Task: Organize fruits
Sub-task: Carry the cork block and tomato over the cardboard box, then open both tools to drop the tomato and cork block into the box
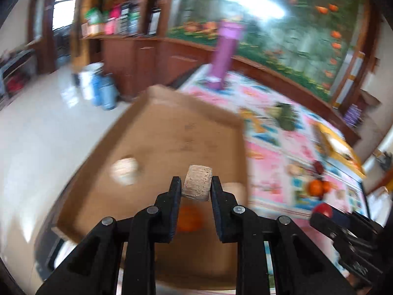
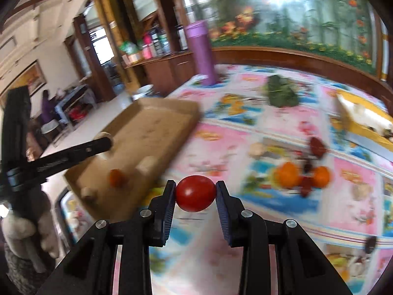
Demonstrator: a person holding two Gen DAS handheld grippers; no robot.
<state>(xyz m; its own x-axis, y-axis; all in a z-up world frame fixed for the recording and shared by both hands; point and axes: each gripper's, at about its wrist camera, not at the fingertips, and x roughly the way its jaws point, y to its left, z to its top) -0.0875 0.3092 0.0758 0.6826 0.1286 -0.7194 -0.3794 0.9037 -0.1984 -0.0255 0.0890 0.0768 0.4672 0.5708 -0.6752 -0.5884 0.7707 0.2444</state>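
A: What does the left gripper (image 1: pixel 196 184) hold?

B: Its two black fingers are closed on a small beige, pitted piece, maybe a longan or a cork; I cannot tell which. It hangs over a brown cardboard tray (image 1: pixel 172 132). In the tray lie a blurred pale round piece (image 1: pixel 124 170) and an orange fruit (image 1: pixel 189 218).

A: And the right gripper (image 2: pixel 196 193)?

B: Its jaws pinch a red cherry tomato (image 2: pixel 196 193) above a colourful patterned mat (image 2: pixel 221 147), just beside the tray. Farther right on the mat sit two oranges (image 2: pixel 288 174), dark red fruits (image 2: pixel 317 146) and leafy greens (image 2: pixel 281 93). A purple bottle (image 2: pixel 201 54) stands behind.
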